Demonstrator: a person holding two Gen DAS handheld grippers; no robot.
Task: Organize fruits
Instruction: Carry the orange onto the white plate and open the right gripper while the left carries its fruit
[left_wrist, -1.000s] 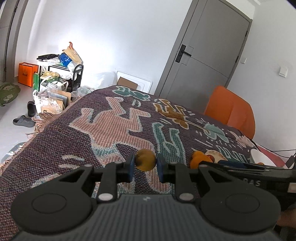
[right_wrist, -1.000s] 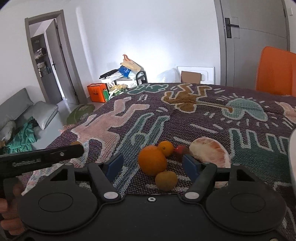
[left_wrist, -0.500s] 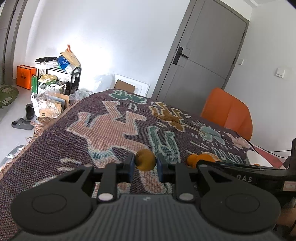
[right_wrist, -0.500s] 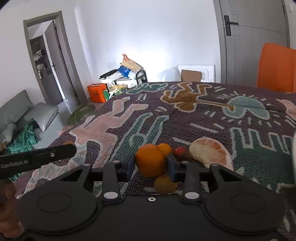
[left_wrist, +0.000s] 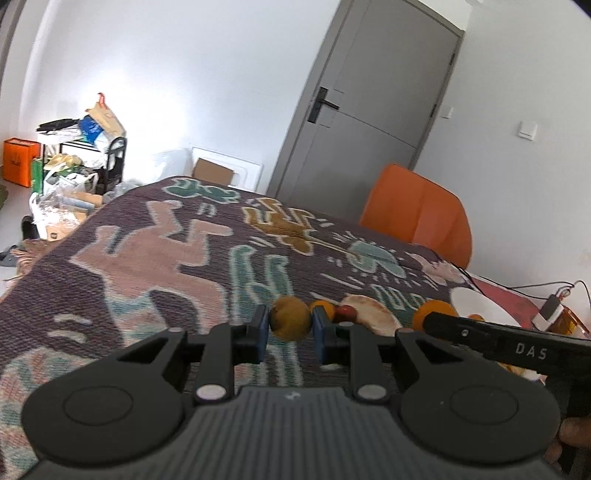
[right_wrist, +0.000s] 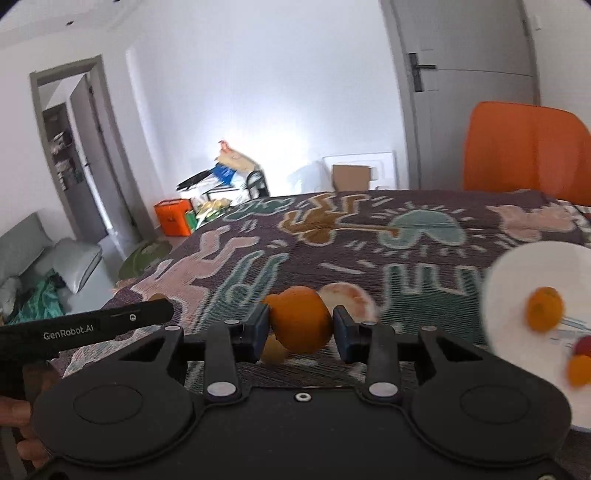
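L claw (left_wrist: 290, 334) pinches a small yellow-brown fruit (left_wrist: 290, 323), held above the patterned blanket (left_wrist: 147, 258) on the desk. R claw (right_wrist: 300, 334) has just been closing; now clamped on an orange (right_wrist: 301, 319). Side of L unit reads "GenRobot.AI" (right_wrist: 68, 335); R unit shows "DAS" (left_wrist: 530, 350), rest hidden. White plate (right_wrist: 517, 266) at right holds approx. three small fruits, blurred. Peeled pale citrus (right_wrist: 351, 297) lies behind the orange.

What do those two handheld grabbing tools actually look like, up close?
Both are matte black plastic. The left gripper has two round discs on its body, silver pivot pins, a ribbed grey centre panel and blue pads on its jaws. The right gripper is built the same, but with a smooth black centre. White lettering runs along their sides. No sleeves show.
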